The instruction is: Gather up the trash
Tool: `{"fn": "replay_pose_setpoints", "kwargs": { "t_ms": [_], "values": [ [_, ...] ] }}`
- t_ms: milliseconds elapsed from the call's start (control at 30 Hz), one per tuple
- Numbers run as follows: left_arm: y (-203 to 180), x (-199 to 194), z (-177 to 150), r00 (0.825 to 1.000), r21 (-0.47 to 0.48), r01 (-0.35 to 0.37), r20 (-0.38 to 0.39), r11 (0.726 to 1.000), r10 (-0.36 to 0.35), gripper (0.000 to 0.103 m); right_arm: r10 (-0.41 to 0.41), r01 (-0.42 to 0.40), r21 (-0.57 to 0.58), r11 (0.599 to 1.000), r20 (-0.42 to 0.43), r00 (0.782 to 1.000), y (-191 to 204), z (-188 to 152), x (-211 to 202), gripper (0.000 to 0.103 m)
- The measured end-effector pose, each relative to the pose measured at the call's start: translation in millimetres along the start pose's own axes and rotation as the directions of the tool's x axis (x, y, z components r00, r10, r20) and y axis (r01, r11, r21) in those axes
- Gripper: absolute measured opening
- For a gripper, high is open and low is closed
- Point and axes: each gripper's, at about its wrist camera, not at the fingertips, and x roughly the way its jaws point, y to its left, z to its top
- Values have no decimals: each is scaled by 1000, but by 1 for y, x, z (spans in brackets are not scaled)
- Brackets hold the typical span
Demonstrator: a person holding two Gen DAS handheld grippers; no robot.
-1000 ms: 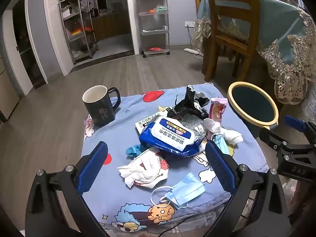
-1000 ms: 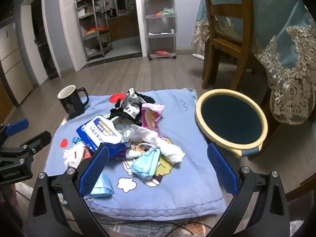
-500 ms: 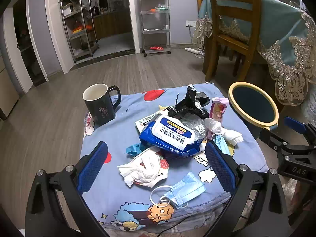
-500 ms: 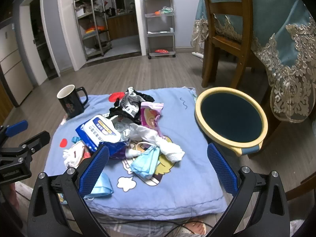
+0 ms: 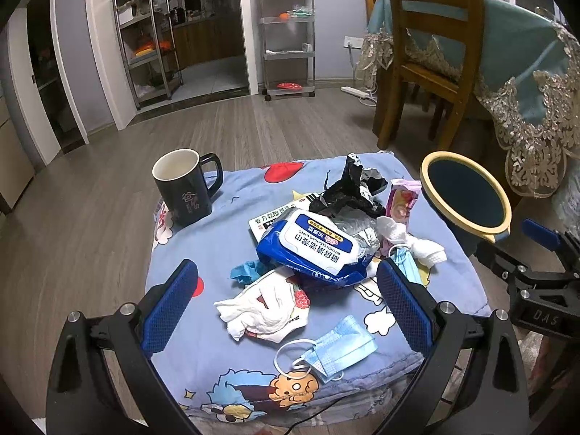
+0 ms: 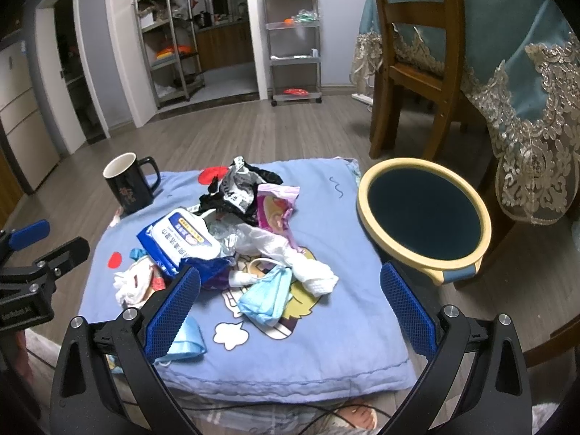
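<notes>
Fingers (image 5: pixel 170 310) of the left gripper (image 5: pixel 286 308) are seen spread wide and empty, held above the near edge of the tabletop (image 5: pixel 203 373), which is covered by a blue cartoon cloth. Between them, just ahead, a crumpled white tissue (image 5: pixel 261 308) lies on the cloth, and a blue face mask (image 5: pixel 333 348) lies near the near right corner. Fingers (image 6: pixel 174 311) of the right gripper (image 6: pixel 290 311) are likewise spread and hold nothing; a second face mask (image 6: pixel 268 295) and a white tissue wad (image 6: pixel 315 275) lie just ahead of them.

Further out, the trash is heaped at the middle of the tabletop: a blue wipes pack (image 5: pixel 311 250), a black crumpled bag (image 5: pixel 351 192) and a pink wrapper (image 5: pixel 400 203) towards the far right edge. A dark mug (image 5: pixel 183 186) stands apart at the far left corner. A yellow-rimmed bin (image 6: pixel 424 217) is set just off the right edge.

No piece has yet been picked up, so the step in hand is judged to be the approach. Next, one gripper would have to be lowered over a near piece, closed on it, and carried to the bin.

Compared with a second ago, almost nothing is changed: both views are shifted only slightly, and the trash is left as it was.
</notes>
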Motion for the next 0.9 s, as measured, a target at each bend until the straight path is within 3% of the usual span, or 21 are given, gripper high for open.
{"fn": "replay_pose_setpoints", "kwargs": {
  "t_ms": [900],
  "values": [
    [0, 4, -1, 1000, -3, 2, -13, 1000, -2, 97, 0, 0, 1, 1000, -11, 1000, 2, -3, 2, 99]
  ]
}}
